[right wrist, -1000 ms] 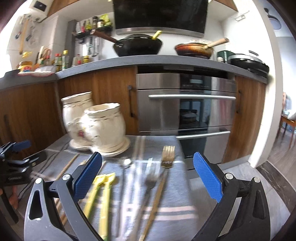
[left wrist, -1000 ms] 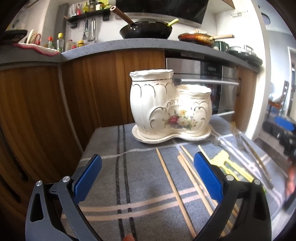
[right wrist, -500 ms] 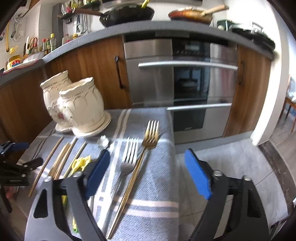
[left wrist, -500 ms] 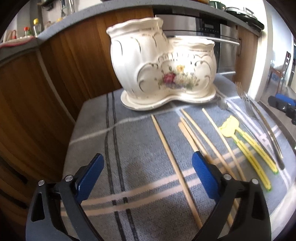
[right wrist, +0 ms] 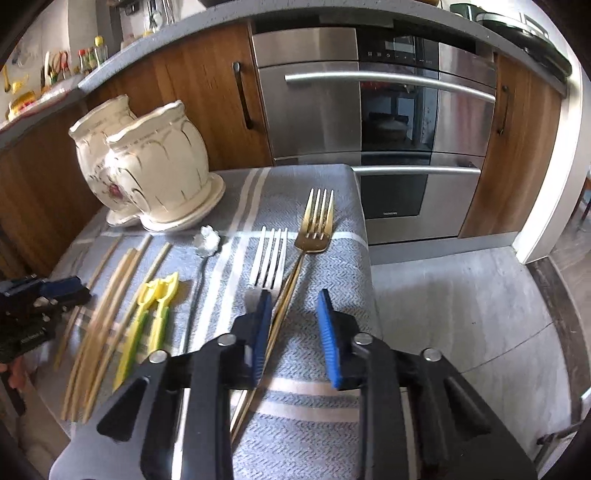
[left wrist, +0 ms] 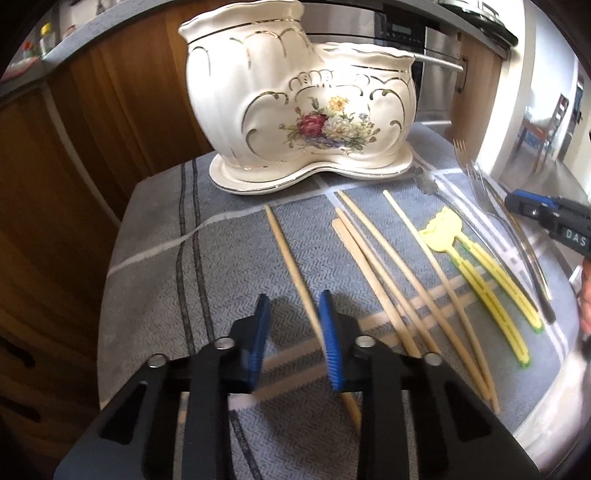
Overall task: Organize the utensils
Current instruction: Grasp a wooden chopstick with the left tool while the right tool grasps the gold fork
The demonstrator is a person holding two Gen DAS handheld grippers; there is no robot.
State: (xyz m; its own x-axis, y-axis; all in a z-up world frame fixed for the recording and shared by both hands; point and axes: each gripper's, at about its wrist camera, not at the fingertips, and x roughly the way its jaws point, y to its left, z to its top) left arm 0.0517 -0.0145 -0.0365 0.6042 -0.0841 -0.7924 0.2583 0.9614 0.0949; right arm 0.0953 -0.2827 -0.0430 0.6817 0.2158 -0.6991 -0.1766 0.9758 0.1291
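The left tool [left wrist: 293, 319] has just been closing; a wooden chopstick [left wrist: 286, 254] is seen between its pads, unpressed. The right tool [right wrist: 293, 319] has likewise been closing beside the gold fork [right wrist: 316, 225], ungripped. Both utensils lie on the cloth-covered worktop [left wrist: 155, 266] near the ceramic holder [left wrist: 295, 96].

A home kitchen, plainly; warm wooden cabinet fronts [right wrist: 192, 96] run beneath a speckled grey stone countertop [right wrist: 162, 40], and a built-in stainless steel oven with long bar handles [right wrist: 388, 122] sits among them; small bottles of sauces and seasonings [right wrist: 88, 57] crowd the far end of the counter; dark pans [right wrist: 528, 33] rest on top at the right; a wooden dining chair [left wrist: 554, 122] shows through the doorway beyond.
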